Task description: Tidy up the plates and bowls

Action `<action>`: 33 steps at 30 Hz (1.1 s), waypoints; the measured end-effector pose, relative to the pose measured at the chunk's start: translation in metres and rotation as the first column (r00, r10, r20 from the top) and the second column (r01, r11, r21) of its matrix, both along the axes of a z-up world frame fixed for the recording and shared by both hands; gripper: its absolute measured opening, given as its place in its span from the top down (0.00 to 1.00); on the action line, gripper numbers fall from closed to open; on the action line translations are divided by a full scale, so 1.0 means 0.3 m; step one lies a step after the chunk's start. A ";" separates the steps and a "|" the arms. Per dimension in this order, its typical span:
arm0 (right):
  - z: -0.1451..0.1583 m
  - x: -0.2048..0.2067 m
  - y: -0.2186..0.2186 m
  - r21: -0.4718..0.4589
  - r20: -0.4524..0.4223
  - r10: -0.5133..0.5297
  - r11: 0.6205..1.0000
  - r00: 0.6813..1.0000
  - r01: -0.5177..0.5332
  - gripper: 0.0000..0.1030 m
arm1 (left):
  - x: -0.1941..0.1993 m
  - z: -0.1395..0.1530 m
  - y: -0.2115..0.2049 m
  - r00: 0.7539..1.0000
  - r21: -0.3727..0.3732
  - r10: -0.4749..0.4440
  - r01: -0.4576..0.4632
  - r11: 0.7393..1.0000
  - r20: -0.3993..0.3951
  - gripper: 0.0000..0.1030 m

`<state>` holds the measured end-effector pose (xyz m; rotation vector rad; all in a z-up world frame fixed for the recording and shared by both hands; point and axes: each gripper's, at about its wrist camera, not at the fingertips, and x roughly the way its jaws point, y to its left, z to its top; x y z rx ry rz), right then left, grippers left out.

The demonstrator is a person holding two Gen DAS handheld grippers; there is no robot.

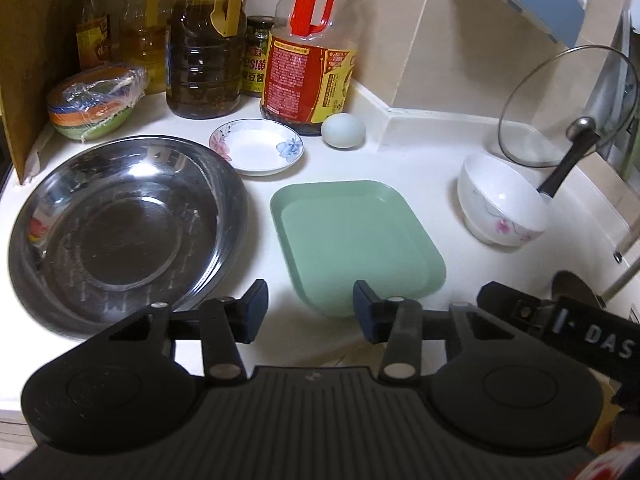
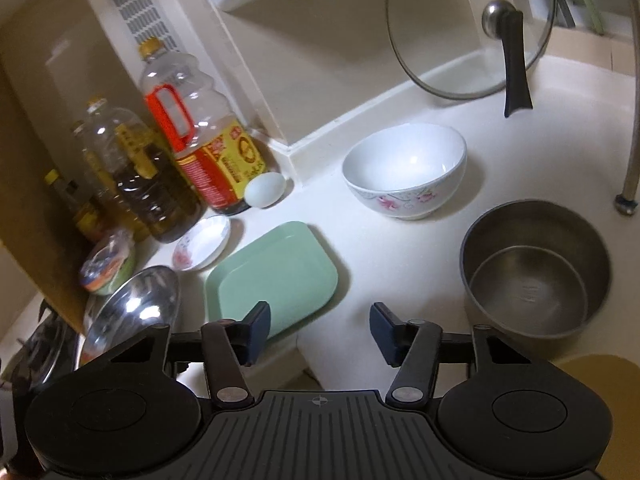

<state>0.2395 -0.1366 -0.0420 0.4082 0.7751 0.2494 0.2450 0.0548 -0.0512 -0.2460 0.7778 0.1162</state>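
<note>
- The left gripper (image 1: 310, 304) hovered with its jaws spread and nothing between them; bare countertop (image 1: 400, 152) showed in the gap.
- In the left wrist view the green square plate (image 1: 352, 240) lay at 12 o'clock from that gripper, its near corner reaching almost to the right-hand pad, its sides skewed so one diagonal ran from about 11 to 5 o'clock.
- The steel basin (image 1: 124, 224) sat at 10 o'clock, the small floral saucer (image 1: 256, 146) beyond it at 11, the white floral bowl (image 1: 502, 200) well off at 2 o'clock.
- The right gripper (image 2: 320, 324) was also spread and empty; from it the green plate (image 2: 276, 276) lay at 11 o'clock, the floral bowl (image 2: 404, 168) at 1, the nested steel bowls (image 2: 532, 268) at 2 to 3.
- Judged from this, the left gripper was nearer and squarer to the plate, whose near corner looked the likeliest pinch point.
</note>
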 end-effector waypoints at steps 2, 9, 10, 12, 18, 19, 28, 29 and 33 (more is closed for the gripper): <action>-0.021 0.030 0.005 0.005 -0.010 -0.008 1.000 1.000 0.008 0.53 | 0.020 -0.012 -0.004 1.000 0.003 0.015 -0.015 1.000 -0.004 0.63; -0.071 0.095 0.025 0.002 -0.021 -0.021 1.000 1.000 0.021 0.62 | 0.067 -0.049 -0.004 0.997 0.002 0.065 -0.065 0.998 -0.034 0.67; -0.079 0.104 0.029 0.000 -0.023 -0.022 1.000 0.999 0.022 0.64 | 0.072 -0.054 -0.005 0.997 0.003 0.070 -0.070 0.998 -0.040 0.67; -0.090 0.120 0.037 -0.002 -0.024 -0.025 1.000 0.999 0.025 0.66 | 0.079 -0.061 -0.006 0.996 0.005 0.080 -0.079 0.997 -0.046 0.67; -0.120 0.170 0.065 -0.022 -0.034 -0.029 0.999 0.999 0.028 0.70 | 0.103 -0.082 -0.005 0.992 0.016 0.107 -0.107 0.994 -0.063 0.67; -0.124 0.178 0.068 -0.025 -0.036 -0.030 0.999 0.999 0.029 0.71 | 0.109 -0.085 -0.004 0.991 0.017 0.114 -0.113 0.993 -0.065 0.67; -0.154 0.221 0.081 -0.048 -0.050 -0.040 0.998 0.998 0.038 0.77 | 0.147 -0.103 -0.003 0.989 0.034 0.131 -0.128 0.991 -0.071 0.72; -0.154 0.223 0.083 -0.052 -0.047 -0.039 0.998 0.998 0.037 0.78 | 0.149 -0.104 -0.004 0.989 0.037 0.131 -0.129 0.991 -0.070 0.74; -0.159 0.231 0.093 -0.060 -0.051 -0.027 0.998 0.998 0.024 0.93 | 0.158 -0.107 -0.009 0.990 0.039 0.120 -0.118 0.992 -0.070 0.83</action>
